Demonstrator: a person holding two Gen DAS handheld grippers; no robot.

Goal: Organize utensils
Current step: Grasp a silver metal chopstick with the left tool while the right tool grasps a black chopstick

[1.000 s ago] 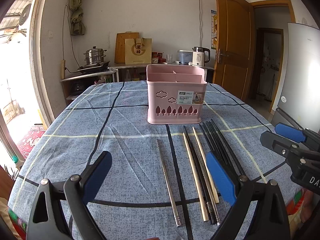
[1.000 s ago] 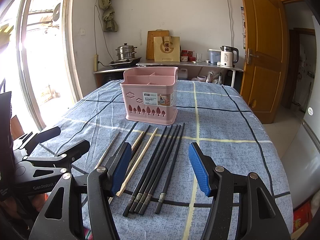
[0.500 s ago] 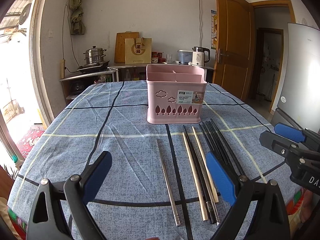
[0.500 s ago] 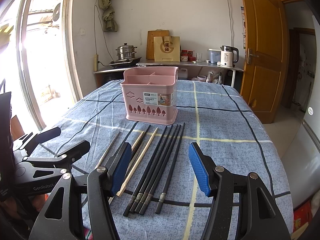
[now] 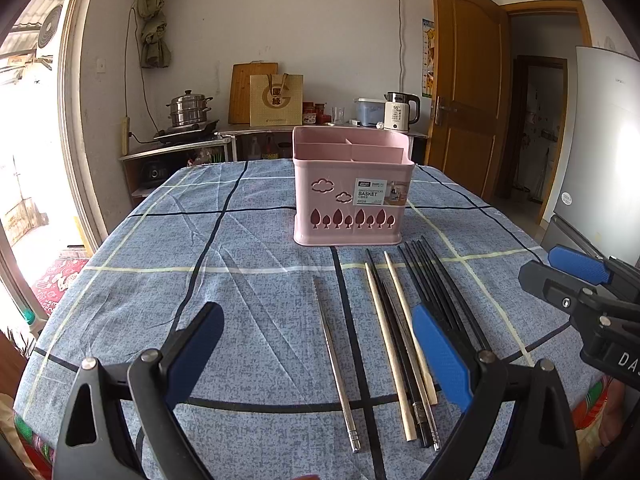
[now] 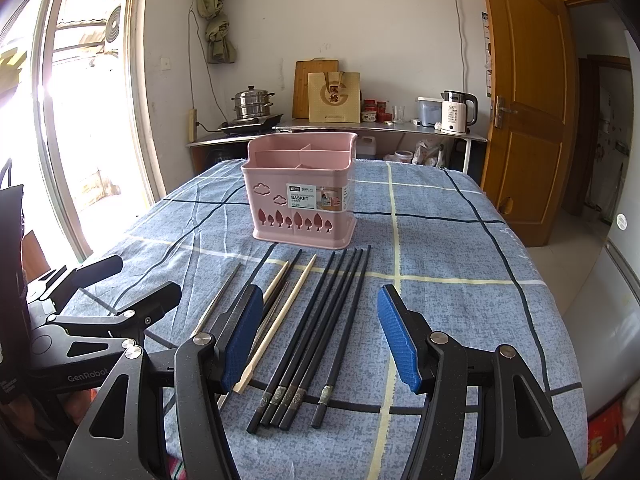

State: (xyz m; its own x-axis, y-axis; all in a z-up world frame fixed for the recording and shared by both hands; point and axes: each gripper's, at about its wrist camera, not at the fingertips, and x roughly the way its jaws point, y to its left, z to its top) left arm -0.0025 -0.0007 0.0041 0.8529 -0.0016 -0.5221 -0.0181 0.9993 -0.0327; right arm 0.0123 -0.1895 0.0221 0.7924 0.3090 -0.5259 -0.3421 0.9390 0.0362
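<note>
I have the left tool spread wide and empty, held low over the near edge of the desk. The right tool is likewise spread and empty.

Between the left tool's fingers lies a single metal chopstick, pointing away from me. Just inside its right finger lie two pale wooden chopsticks with dark ones between them.

Between the right tool's fingers lies a group of black chopsticks, four close together and a fifth slightly apart on the right. All lie flat on the checked blue cloth, tips pointing ahead.

Beyond the chopstick tips, straight ahead of both tools, stands the pink basket, upright, its compartments apparently empty.

Further off, a counter along the wall carries a kettle and a steamer pot.
</note>
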